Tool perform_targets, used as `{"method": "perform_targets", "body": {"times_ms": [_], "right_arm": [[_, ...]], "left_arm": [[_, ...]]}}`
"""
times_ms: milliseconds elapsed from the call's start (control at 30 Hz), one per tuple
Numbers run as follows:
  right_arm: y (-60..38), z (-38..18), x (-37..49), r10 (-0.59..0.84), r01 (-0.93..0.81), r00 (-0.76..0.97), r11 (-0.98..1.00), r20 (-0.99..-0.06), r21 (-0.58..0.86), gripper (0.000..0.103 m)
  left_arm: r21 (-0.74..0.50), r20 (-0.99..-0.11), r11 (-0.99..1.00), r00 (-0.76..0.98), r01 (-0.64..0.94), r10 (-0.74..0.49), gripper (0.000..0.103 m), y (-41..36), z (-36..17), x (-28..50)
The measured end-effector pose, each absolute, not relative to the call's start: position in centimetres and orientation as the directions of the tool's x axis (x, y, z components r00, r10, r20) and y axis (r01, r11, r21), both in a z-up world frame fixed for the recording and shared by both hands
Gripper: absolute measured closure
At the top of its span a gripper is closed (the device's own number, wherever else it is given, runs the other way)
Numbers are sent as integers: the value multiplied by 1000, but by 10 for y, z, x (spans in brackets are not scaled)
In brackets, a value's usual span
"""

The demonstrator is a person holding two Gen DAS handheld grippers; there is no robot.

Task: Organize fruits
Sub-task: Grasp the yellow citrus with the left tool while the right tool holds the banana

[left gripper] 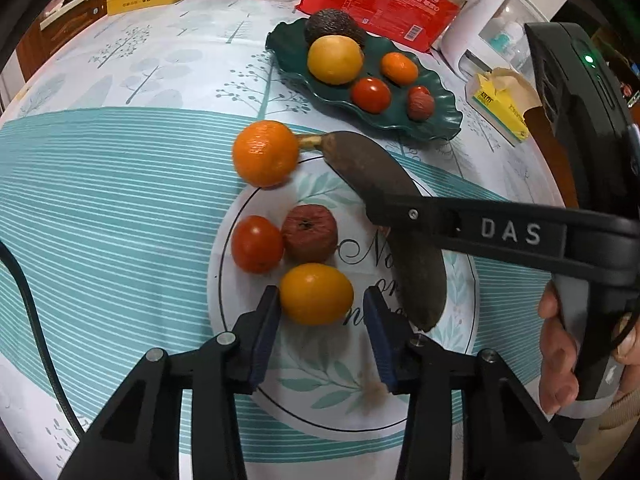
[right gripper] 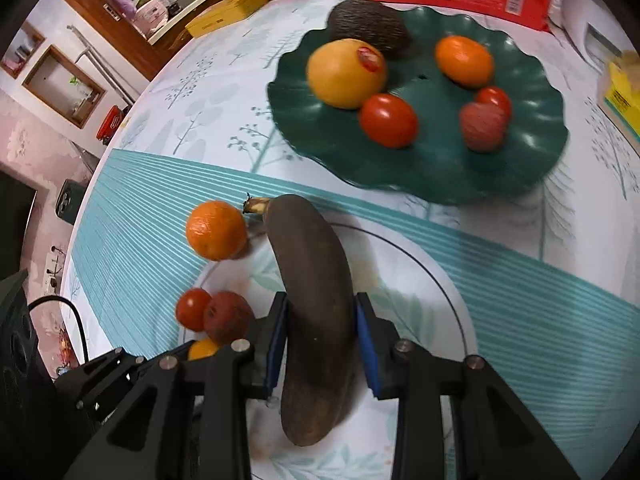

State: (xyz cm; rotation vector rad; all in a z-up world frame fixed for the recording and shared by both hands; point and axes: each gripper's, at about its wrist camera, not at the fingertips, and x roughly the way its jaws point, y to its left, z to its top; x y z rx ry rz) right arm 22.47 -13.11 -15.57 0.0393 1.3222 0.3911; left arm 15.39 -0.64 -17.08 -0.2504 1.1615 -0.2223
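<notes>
Fruit on a patterned tabletop (left gripper: 120, 184): the right tool (right gripper: 320, 344) clamps a blackened banana (right gripper: 316, 320) over the white plate (right gripper: 432, 280), while the left tool (left gripper: 320, 316), jaws apart, brackets a yellow-orange citrus (left gripper: 316, 294). An avocado (left gripper: 332, 26) and other fruit fill the green dish (left gripper: 432, 128) beyond.

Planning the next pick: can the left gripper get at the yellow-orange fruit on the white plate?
Probably yes. The left gripper is open with its fingers either side of the yellow-orange fruit; the blackened banana lies just right of the right finger, apparently not between them.
</notes>
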Motion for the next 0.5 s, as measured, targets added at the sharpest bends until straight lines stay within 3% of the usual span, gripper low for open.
{"method": "perform_targets", "body": {"times_ms": [100, 500], "right_arm": [[-138, -156, 220, 308, -239, 199, 936, -930, 259, 70], [-171, -147, 194, 357, -152, 246, 932, -901, 328, 71]], "left_arm": [[-303, -876, 952, 380, 48, -298, 69, -10, -172, 156], [-299, -860, 945, 391, 133, -327, 71, -11, -163, 141]]}}
